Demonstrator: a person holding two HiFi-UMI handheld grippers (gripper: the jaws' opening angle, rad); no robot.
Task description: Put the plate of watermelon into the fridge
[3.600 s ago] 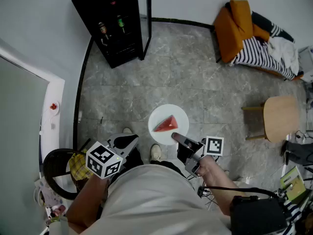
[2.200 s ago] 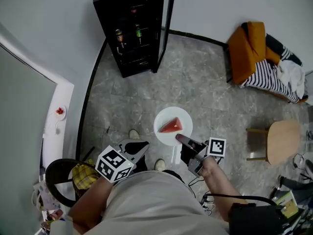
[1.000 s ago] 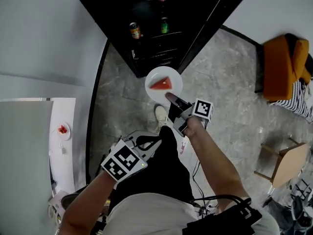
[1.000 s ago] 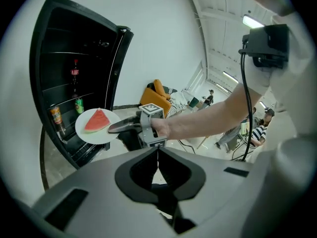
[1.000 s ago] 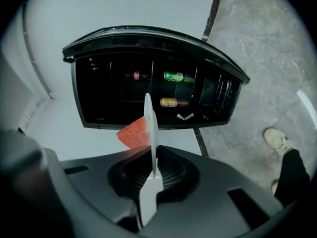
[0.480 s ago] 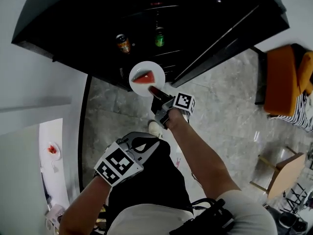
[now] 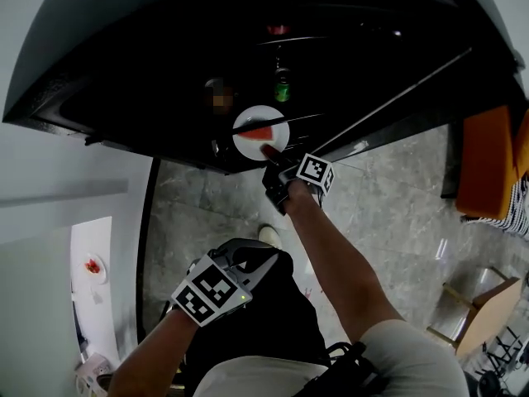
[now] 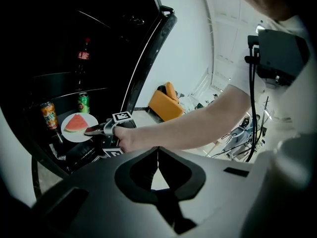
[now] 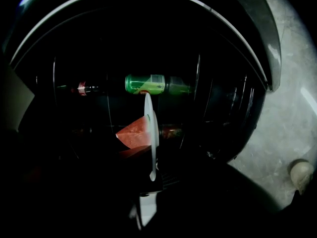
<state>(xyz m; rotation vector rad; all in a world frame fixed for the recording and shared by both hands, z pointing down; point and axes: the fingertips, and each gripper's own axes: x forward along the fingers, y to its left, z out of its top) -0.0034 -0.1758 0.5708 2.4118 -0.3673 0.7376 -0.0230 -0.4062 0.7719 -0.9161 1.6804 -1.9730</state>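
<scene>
A white plate [image 7: 248,143] bearing a red watermelon wedge [image 7: 259,132] is held at the open black fridge [image 7: 149,64], in front of its dark shelves. My right gripper [image 7: 269,150] is shut on the plate's near rim. In the right gripper view the plate [image 9: 151,143] shows edge-on with the wedge [image 9: 134,132] on its left side, and the jaws are in shadow. The left gripper view shows the plate [image 8: 88,118] and right gripper [image 8: 95,130] from the side. My left gripper [image 7: 258,261] hangs low by the person's legs, shut and empty.
A green can [image 7: 283,85], an orange can [image 8: 48,115] and a cola bottle [image 8: 83,58] stand on the fridge shelves. The fridge door [image 8: 148,58] stands swung open at the right. An orange chair [image 7: 496,155] is farther right. A white ledge [image 7: 91,238] lies at the left.
My right gripper has carried the plate forward from over the floor to the fridge's open front. The fridge now fills the top of the view. The left gripper stays low.
</scene>
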